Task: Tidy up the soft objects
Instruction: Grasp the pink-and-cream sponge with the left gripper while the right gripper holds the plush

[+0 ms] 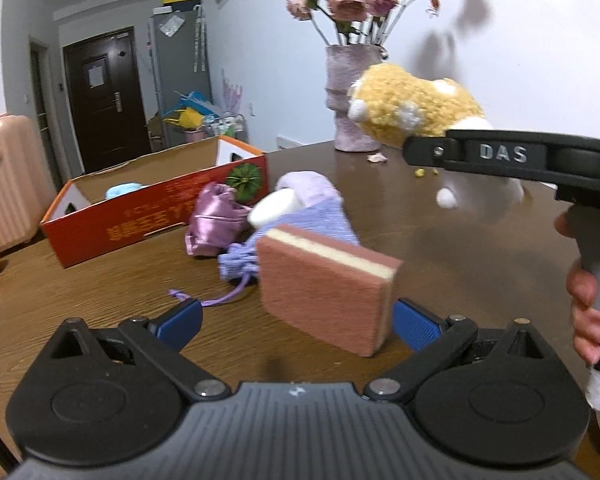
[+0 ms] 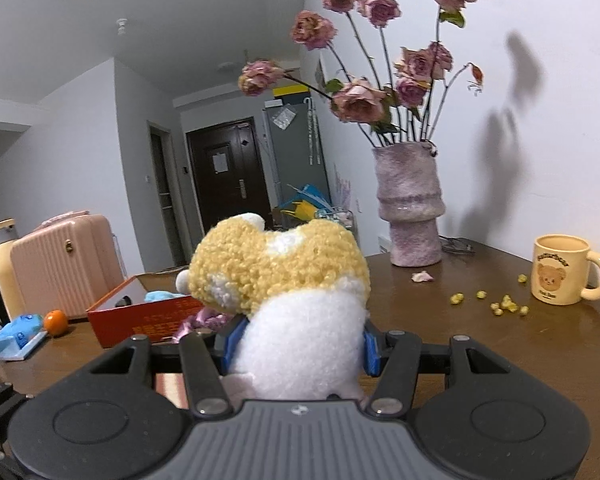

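Left wrist view. Left gripper (image 1: 296, 322) low in frame, blue pads (image 1: 416, 328) spread wide. Pink rectangular scouring sponge with a cream foam layer (image 1: 328, 296) standing tilted between the pads; right pad just beside its lower corner, left pad well apart from it, no squeeze visible. Whether the sponge rests on the dark brown wooden table (image 1: 80, 280) or is propped by the right pad: cannot tell. Beyond the sponge, lavender knitted drawstring pouch (image 1: 300, 224) lying on the table, a white roll poking from its mouth. Touching it on the left, shiny pink satin pouch (image 1: 212, 220), set against the wall of the red cardboard box (image 1: 140, 220). Box open-topped, something pale blue inside. Upper right: right gripper (image 1: 500, 156) seen side-on, black, lettered DAS, carrying the yellow-and-white curly plush toy (image 1: 416, 108) above the table. Person's fingers (image 1: 586, 300) wrapped on its handle. Mauve textured vase with dried pink roses (image 1: 348, 96) behind the toy, by the wall.

Right wrist view. Right gripper's pads pinching the plush toy's white body from both sides; yellow curly head upward, facing away. Red box beyond and left of the toy, satin pouch just visible beside it. Vase right of centre; cream bear-print mug (image 2: 560, 270) far right, yellow popcorn bits (image 2: 504, 306) scattered near it. Orange fruit (image 2: 55, 322) and a blue tissue pack (image 2: 20, 336) at the table's left edge; pink ribbed suitcase (image 2: 60, 264) behind.
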Demonstrator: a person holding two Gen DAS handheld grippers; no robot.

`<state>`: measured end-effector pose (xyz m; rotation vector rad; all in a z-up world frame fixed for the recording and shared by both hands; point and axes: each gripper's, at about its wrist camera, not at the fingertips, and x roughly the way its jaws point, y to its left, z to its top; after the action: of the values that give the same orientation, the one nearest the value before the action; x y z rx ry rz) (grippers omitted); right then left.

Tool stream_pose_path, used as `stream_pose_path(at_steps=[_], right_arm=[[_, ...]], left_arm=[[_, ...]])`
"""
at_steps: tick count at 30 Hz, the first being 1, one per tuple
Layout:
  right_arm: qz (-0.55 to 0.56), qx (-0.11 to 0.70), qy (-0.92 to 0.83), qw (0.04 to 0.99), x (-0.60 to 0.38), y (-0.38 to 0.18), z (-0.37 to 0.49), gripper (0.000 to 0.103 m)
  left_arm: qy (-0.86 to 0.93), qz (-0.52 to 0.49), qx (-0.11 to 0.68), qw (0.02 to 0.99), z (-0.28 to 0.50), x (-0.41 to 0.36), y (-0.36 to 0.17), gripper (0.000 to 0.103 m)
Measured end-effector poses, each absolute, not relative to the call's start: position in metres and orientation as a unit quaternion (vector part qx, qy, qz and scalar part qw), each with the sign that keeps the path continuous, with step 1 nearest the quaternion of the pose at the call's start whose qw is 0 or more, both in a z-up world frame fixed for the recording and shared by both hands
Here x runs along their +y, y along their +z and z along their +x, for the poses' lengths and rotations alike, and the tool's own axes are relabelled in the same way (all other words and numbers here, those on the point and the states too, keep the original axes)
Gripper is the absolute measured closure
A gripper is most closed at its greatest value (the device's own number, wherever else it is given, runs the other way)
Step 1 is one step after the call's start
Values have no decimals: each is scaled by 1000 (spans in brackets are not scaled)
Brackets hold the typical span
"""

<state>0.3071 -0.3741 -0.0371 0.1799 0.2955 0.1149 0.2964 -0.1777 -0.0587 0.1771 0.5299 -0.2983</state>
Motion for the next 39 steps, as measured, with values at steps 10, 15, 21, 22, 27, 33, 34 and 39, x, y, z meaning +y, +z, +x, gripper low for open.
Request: stream_pose_path(at_steps=[10,15,21,22,27,33,34,39], right_arm=[[91,170,33,981,-398,-42,317,48],[87,185,26,978,-406,-46,322,48],[81,193,29,977,-406,-48,323,48],[81,194,29,977,-406,-48,323,48],[84,197,31,976,-407,-48,324,48],[89,201,30,975,-408,-49,326,48],[89,202,30,975,-408,-49,327,48],[90,208,30,974,-409,-51,330,48]], left_arm=[[-135,107,270,947,305,-214,-68,0],[-119,116,269,949,310,-228,-72,0],[-88,131,268,950,319,-244,-75,0],[-82,133,270,950,321,-247,-76,0],[-52,121,278,951,333,-252,-77,0],[-14,105,293,950,345,-251,-81,0],[-8,101,295,950,347,-249,-82,0],[-3,76,308,948,351,-238,-85,1]])
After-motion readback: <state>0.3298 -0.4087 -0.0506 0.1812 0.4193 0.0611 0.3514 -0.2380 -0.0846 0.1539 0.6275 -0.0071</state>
